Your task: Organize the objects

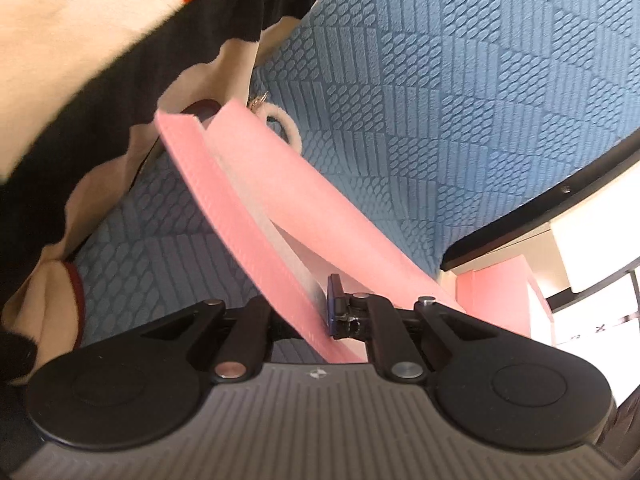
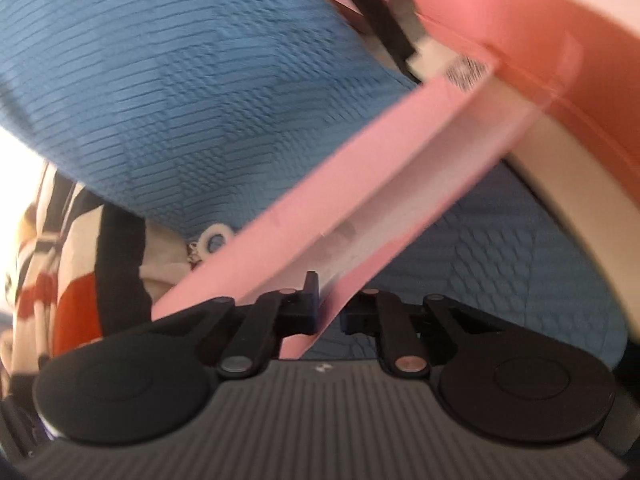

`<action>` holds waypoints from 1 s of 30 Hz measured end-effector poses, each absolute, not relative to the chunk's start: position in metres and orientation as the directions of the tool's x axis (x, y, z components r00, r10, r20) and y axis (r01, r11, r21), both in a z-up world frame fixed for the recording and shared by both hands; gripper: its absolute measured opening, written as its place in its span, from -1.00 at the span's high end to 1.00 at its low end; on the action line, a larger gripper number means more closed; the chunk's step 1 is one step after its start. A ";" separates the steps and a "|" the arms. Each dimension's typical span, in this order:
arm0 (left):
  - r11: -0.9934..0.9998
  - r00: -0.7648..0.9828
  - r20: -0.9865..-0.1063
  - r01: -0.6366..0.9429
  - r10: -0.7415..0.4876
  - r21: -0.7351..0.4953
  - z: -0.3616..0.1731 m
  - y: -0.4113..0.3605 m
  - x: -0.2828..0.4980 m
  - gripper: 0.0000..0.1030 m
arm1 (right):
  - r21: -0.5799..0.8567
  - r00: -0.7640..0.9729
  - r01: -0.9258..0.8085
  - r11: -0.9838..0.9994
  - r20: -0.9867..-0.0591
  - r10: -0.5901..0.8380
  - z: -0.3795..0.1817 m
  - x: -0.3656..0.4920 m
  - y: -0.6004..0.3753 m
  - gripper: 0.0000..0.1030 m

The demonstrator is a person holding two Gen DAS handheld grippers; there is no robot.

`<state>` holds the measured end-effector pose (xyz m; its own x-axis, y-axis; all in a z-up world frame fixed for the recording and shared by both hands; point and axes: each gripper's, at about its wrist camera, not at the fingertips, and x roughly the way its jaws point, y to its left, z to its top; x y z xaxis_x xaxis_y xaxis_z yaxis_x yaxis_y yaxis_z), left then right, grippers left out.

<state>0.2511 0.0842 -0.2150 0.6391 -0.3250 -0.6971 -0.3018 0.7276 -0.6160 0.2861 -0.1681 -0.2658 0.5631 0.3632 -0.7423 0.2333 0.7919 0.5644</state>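
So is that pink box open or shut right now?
Open. The pink box shows two pink walls spread apart with its pale inside visible between them, and each gripper's fingers pinch one thin wall.

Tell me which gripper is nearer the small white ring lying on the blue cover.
Neither clearly. The left gripper and right gripper each clamp an edge of the pink box, and the white ring lies beyond the box's far end in both views.

The right wrist view is smeared with motion blur, so the dark print on the pink flat cardboard box (image 2: 320,216) is unreadable. In the left wrist view, that box hides the left finger, and the picture's edge cuts off the cream-and-black striped plush fabric (image 1: 100,52).
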 end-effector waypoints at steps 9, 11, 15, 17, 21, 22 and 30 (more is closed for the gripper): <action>0.674 0.685 -0.621 -0.254 -0.381 -0.694 -0.199 0.083 0.212 0.82 | 0.493 0.611 -0.046 0.869 -0.674 0.415 -0.214 0.294 -0.157 0.84; 0.669 0.686 -0.614 -0.248 -0.390 -0.701 -0.198 0.078 0.206 0.81 | 0.476 0.605 -0.110 0.873 -0.664 0.439 -0.206 0.297 -0.156 0.84; 0.674 0.676 -0.612 -0.228 -0.410 -0.703 -0.196 0.066 0.201 0.80 | 0.446 0.585 -0.170 0.879 -0.672 0.454 -0.202 0.307 -0.162 0.84; 0.683 0.658 -0.620 -0.215 -0.427 -0.698 -0.199 0.058 0.203 0.80 | 0.424 0.576 -0.171 0.890 -0.690 0.439 -0.207 0.312 -0.169 0.84; 0.717 0.609 -0.651 -0.184 -0.453 -0.672 -0.205 0.041 0.206 0.71 | 0.357 0.557 -0.177 0.917 -0.732 0.393 -0.227 0.322 -0.176 0.84; 0.721 0.596 -0.653 -0.170 -0.467 -0.671 -0.206 0.038 0.207 0.67 | 0.347 0.546 -0.172 0.922 -0.745 0.383 -0.233 0.324 -0.179 0.84; 0.784 0.563 -0.668 -0.056 -0.486 -0.618 -0.190 0.022 0.184 0.64 | 0.326 0.513 -0.144 0.934 -0.782 0.353 -0.267 0.331 -0.201 0.84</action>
